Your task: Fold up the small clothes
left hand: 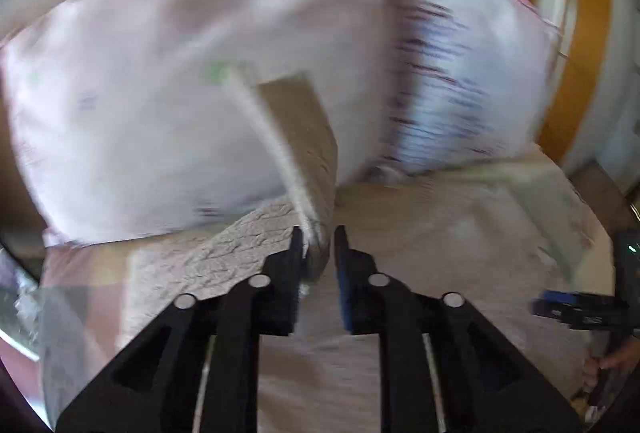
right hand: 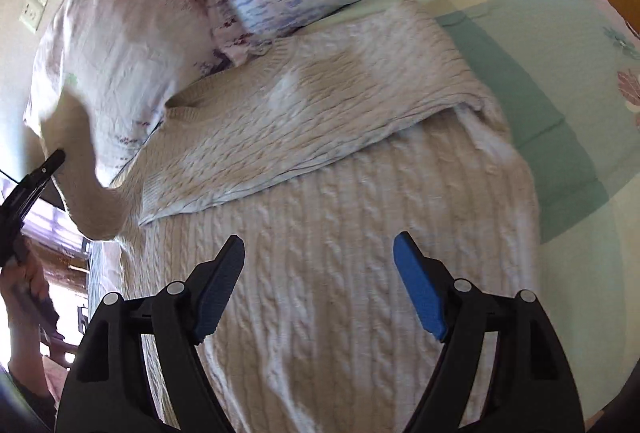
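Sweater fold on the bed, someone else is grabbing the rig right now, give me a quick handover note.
Left gripper: shut on a sleeve of the cable-knit sweater, lifted off the bed by the pillows.
Right gripper: open, hovering over the sweater's body, holding nothing.
Sweater lies flat on the quilt.
Done: the other sleeve is folded across the chest.
Left: probably lay the held sleeve across too, then fold the body up. The left view is blurred, so check the grip.
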`<state>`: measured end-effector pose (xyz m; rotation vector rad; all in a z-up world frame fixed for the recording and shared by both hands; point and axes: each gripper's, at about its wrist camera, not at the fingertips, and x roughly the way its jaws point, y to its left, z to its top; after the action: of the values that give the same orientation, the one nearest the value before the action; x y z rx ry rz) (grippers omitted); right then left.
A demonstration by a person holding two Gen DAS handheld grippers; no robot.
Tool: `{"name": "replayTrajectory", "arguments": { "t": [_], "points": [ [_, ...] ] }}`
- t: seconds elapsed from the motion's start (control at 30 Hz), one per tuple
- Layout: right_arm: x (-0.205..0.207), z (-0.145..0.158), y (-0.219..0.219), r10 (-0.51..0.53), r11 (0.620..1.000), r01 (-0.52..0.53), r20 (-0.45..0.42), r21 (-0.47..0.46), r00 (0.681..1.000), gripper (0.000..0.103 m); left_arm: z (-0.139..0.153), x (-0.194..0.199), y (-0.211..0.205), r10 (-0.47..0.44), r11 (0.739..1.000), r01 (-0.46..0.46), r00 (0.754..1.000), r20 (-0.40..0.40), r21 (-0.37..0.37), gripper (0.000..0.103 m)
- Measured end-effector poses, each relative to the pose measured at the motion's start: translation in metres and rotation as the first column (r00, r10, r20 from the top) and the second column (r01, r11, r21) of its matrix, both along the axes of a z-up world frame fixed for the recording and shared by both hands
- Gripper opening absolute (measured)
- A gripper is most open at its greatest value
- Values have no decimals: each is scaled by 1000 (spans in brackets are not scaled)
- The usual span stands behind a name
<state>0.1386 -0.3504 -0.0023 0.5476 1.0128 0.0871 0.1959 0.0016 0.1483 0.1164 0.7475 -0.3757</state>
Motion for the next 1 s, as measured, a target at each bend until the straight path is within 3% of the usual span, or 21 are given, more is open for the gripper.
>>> {"name": "replayTrajectory", "arguments": {
  "t": [0.07,0.13,0.27,0.33,0.37,0.43,0.47,0.57,0.63,0.7,0.77,0.83,0.97,1.0],
  "points": [
    [-5,-4,-12,-14,1000,14,-11,-11,1000,78,-25,-14,-78,-106,993,108,994,-36,45,63],
    [-14,-5,-28,-33,999,33,-22,-1,999,78,-46,-19,-99,-96,988,107,990,-99,111,63],
    [-47,1,-60,-82,997,82,-15,-5,997,78,-64,-47,-19,74,997,-73,978,-193,15,69],
    [-65,-1,-74,-114,994,114,-38,3,993,71,-75,-68,40,221,975,-221,946,-237,24,70],
    [-75,-4,-82,-123,992,125,-57,31,991,69,-84,-82,70,284,957,-289,917,-279,24,70],
    [-89,-9,-91,-129,988,136,-91,71,987,65,-96,-100,98,336,935,-354,876,-345,13,68],
    [-98,-14,-94,-116,986,128,-113,108,987,63,-104,-113,113,353,924,-382,851,-388,2,66],
    [-114,-16,-95,-79,981,100,-126,165,989,59,-117,-142,127,338,909,-412,813,-474,-59,56],
    [-123,-19,-92,-42,969,75,-142,233,989,56,-116,-165,125,315,908,-406,823,-472,-101,55],
    [-133,-28,-85,24,940,37,-173,339,985,47,-116,-185,124,294,897,-413,823,-487,-158,46],
    [-143,-36,-76,85,914,-3,-186,405,979,35,-119,-199,121,268,876,-430,811,-520,-219,36],
    [-151,-46,-68,125,882,-11,-212,471,969,13,-125,-211,124,267,862,-446,804,-532,-241,28],
    [-153,-48,-60,122,837,-3,-182,547,976,9,-134,-213,121,226,832,-470,772,-595,-294,9],
    [-150,-44,-60,120,828,-9,-160,560,980,8,-136,-211,119,216,831,-470,765,-607,-297,8]
  ]
}}
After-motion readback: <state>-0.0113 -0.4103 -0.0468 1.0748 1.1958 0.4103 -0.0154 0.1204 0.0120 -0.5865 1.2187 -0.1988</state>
